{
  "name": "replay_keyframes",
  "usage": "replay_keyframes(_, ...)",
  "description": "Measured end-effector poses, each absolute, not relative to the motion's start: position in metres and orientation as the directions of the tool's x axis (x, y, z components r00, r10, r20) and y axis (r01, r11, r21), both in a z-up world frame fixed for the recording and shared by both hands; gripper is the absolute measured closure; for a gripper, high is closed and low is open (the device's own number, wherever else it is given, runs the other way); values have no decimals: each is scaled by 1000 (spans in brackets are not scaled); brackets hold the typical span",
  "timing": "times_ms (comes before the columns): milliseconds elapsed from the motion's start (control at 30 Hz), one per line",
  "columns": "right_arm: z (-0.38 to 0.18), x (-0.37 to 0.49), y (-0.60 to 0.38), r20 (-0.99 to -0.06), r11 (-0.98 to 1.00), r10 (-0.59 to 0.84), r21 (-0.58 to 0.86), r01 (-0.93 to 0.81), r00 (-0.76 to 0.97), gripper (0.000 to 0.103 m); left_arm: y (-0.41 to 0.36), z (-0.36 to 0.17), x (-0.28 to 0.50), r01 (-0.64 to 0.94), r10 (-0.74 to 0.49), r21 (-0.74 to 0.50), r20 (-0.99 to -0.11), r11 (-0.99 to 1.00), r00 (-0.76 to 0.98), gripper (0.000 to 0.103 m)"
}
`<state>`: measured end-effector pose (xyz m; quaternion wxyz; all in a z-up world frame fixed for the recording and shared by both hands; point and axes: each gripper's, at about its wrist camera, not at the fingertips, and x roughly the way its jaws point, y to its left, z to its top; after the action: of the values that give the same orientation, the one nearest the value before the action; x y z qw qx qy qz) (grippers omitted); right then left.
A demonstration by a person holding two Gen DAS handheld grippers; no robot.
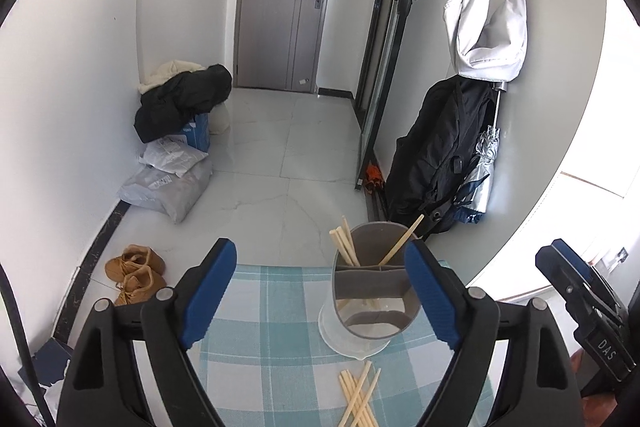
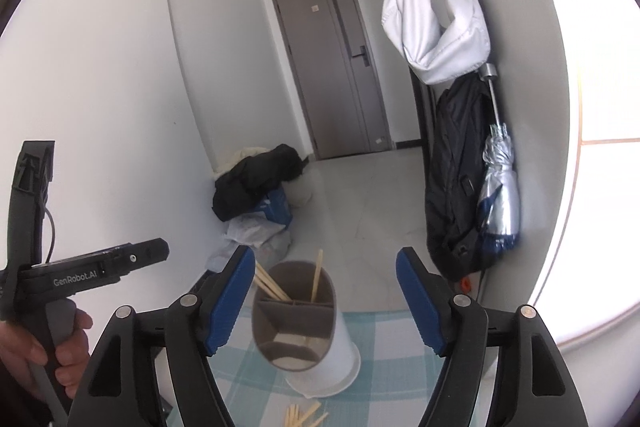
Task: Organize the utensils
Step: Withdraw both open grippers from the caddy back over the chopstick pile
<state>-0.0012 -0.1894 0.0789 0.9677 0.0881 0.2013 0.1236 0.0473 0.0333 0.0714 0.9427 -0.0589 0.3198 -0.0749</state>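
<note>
A white utensil holder [image 1: 370,307] with a grey divided insert stands on a blue checked tablecloth [image 1: 272,311]. A few wooden chopsticks [image 1: 346,247] stand in its far compartments. Several loose chopsticks [image 1: 360,401] lie on the cloth in front of it. My left gripper [image 1: 320,301] is open and empty, its right finger beside the holder. In the right wrist view the holder [image 2: 304,327] stands between the open fingers of my right gripper [image 2: 326,301], with loose chopsticks [image 2: 304,417] below it. The right gripper is empty.
The table's far edge drops to a tiled floor. Brown shoes [image 1: 136,273] and a pile of bags and coats [image 1: 176,131] lie left. A black coat and umbrella [image 1: 444,155] hang on the right wall. The other gripper shows at the right edge [image 1: 588,307].
</note>
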Motion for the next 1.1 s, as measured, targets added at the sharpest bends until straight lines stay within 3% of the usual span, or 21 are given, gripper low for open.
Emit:
replay_keyframes(467,15,-20,-189,-509,954,268,258,-152,818,29,33,18,27,78,-143,-130,-623,988,769,17)
replay_keyframes(867,-56,1,-175,-716,944,312,309,-118,625,30,53,-37,31,-2,-69,-101,-694,995,716,17)
replay_keyframes(1100,-95,15,-151,-816,963,266,250,-102,514,38,65,-42,39,-38,-53,-109,-729,993,683,17)
